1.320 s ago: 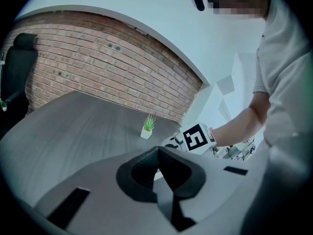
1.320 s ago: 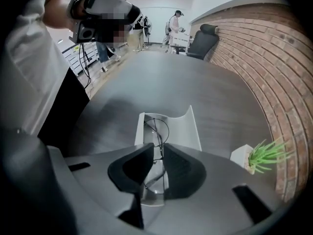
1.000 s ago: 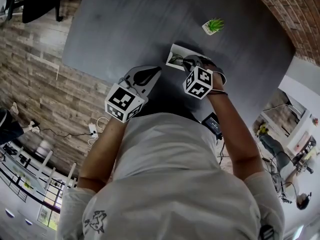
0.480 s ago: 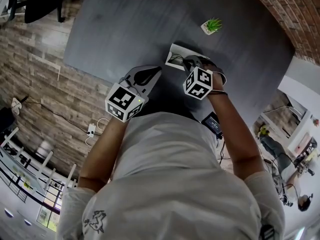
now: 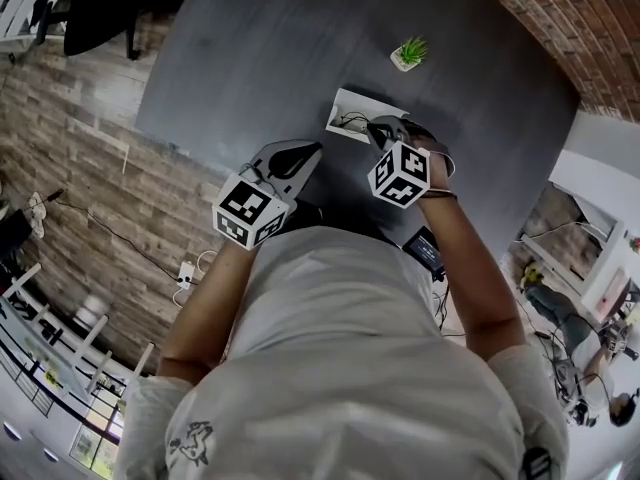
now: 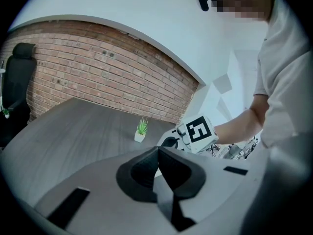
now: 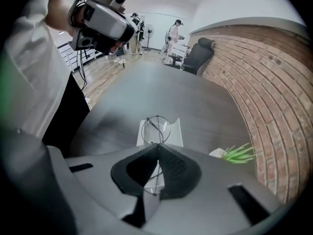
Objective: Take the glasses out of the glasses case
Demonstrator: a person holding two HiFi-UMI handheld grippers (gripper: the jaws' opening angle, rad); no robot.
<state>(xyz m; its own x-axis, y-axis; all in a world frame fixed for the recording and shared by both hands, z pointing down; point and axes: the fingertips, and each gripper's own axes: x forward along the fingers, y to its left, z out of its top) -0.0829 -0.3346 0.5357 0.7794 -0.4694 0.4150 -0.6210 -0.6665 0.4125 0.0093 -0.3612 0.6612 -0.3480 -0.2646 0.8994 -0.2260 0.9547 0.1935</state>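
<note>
Wire-thin glasses [image 7: 156, 129] pinched by the rim between the closed jaws of the right gripper [image 7: 159, 146], raised over the white glasses case [image 7: 175, 129] lying open on the dark table [image 5: 280, 48], upper centre of the head view. Seems the lift-out step: glasses apparently free of the case, not yet set down. Left gripper [image 6: 157, 151] closed on nothing, low and left of the case, well apart. Next, probably: carry sideways past the case rim, lower onto bare table, release gently to avoid bending so slight a frame.
</note>
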